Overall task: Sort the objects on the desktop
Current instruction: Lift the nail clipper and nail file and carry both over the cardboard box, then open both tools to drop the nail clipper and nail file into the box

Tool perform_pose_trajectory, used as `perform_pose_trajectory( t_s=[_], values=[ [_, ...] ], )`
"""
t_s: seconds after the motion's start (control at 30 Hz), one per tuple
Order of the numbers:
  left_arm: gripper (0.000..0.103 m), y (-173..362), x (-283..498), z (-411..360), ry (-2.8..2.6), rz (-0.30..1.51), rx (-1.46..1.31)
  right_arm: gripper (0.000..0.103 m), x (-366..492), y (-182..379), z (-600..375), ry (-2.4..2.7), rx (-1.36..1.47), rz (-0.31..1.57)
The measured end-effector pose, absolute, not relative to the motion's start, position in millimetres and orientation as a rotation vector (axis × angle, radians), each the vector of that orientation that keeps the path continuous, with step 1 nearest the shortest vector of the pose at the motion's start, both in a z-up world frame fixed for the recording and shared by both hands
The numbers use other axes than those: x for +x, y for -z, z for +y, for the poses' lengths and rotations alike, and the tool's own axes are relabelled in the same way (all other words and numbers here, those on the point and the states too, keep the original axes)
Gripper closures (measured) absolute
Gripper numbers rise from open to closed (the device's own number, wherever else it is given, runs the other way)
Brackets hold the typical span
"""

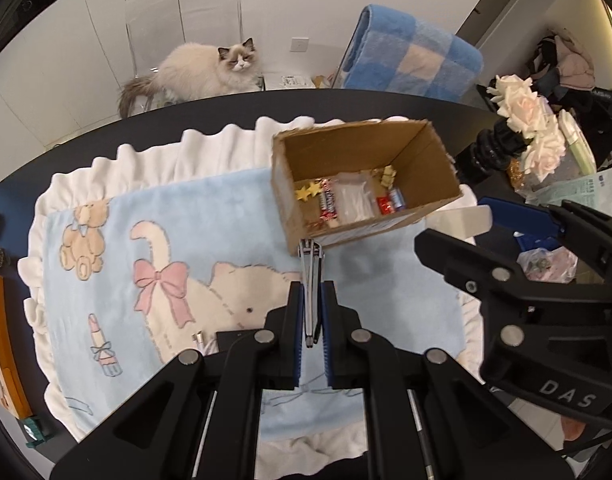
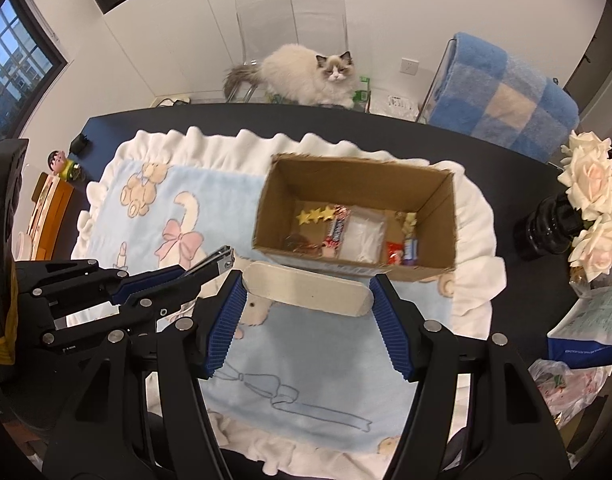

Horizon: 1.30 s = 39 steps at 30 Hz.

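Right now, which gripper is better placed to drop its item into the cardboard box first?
Left, narrowly. The left gripper holds nail clippers whose tip already reaches the cardboard box near wall. The right gripper holds a flat wooden piece crosswise, short of the rim.

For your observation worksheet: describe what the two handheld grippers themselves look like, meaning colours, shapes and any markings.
Both the left gripper and the right gripper are built of matte black angular linkage arms joined by round silver pivot pins. Each finger carries a blue ribbed pad. The right gripper's body shows white letters "DAS" in the left wrist view. No cables, sleeves or hands are visible.
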State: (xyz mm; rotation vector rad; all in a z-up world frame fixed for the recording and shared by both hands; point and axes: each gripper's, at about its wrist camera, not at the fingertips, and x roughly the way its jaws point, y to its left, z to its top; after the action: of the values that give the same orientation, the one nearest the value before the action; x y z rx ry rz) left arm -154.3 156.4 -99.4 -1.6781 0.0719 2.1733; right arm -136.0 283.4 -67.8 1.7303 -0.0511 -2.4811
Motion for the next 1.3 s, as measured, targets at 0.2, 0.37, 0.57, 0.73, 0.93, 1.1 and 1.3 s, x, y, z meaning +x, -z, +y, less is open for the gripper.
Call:
perform_pose_trajectory(
  t_s=[0.2, 0.37, 0.57, 0.73, 0.93, 1.1, 1.3],
  values=[
    [0.095, 98.3, -165.3, 175.8, -2.164, 0.071, -1.670, 0.037, -149.3, 68.5, 309.4, 2.491, 1.725, -0.094],
    [0.095, 101.5, -178.9, 192.4, -2.156, 0.065, -1.674, 0.037, -163.9, 74.0, 329.7, 2.486, 1.731, -0.145],
    [0.095, 106.0, -196.9, 207.6, -2.156, 0.059, -1.681, 0.037, -182.4, 82.1, 345.1, 2.477, 1.734, -0.152],
    [0.095, 112.2, -211.6, 218.2, -2.156, 0.050, -1.691, 0.037, -197.5, 90.6, 358.3, 2.467, 1.741, -0.173],
    [0.095, 120.0, -226.8, 224.8, -2.156, 0.035, -1.704, 0.037, -210.8, 101.4, 369.1, 2.446, 1.754, -0.217],
    [0.095, 126.2, -235.0, 226.7, -2.157, 0.028, -1.715, 0.037, -218.8, 110.8, 375.1, 2.425, 1.765, -0.249],
    [0.095, 132.0, -239.9, 226.3, -2.152, 0.021, -1.730, 0.037, -223.5, 119.1, 374.2, 2.406, 1.778, -0.255]
  ],
)
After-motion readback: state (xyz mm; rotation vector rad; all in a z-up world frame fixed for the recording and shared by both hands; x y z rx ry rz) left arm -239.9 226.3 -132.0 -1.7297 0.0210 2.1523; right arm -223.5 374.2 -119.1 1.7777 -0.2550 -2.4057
